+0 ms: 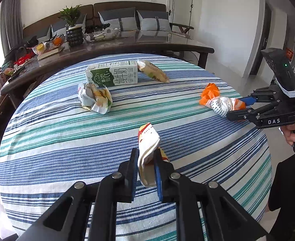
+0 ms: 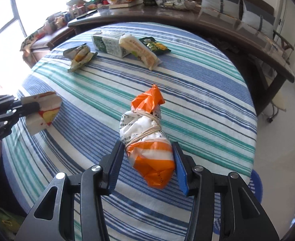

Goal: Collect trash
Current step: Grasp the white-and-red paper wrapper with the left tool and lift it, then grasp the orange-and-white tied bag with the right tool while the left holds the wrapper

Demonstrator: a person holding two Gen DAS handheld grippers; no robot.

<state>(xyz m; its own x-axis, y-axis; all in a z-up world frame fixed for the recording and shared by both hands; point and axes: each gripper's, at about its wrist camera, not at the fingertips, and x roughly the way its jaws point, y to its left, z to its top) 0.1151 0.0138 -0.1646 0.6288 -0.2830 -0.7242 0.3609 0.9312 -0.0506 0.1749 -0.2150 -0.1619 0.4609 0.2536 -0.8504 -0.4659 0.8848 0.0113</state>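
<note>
My left gripper (image 1: 146, 152) is shut on a folded white, red and yellow paper wrapper (image 1: 148, 148), held just above the striped tablecloth (image 1: 67, 140). The right wrist view shows that wrapper (image 2: 45, 110) at the far left, in the left gripper (image 2: 30, 108). My right gripper (image 2: 147, 143) is shut on an orange-and-white bag bundle (image 2: 147, 140) tied with rubber bands, and both pads press its sides. Farther back on the cloth lie a green-and-white milk carton (image 1: 112, 76), a crumpled wrapper (image 1: 94, 98), a bread packet (image 1: 153, 71) and a green snack bag (image 2: 154, 46).
Behind the round table stands a dark wooden table (image 1: 147, 46) with a potted plant (image 1: 74, 34), a fruit bowl (image 1: 47, 47) and clutter. A sofa with cushions (image 1: 127, 20) lines the wall. A blue stool (image 2: 255, 182) is on the floor at the right.
</note>
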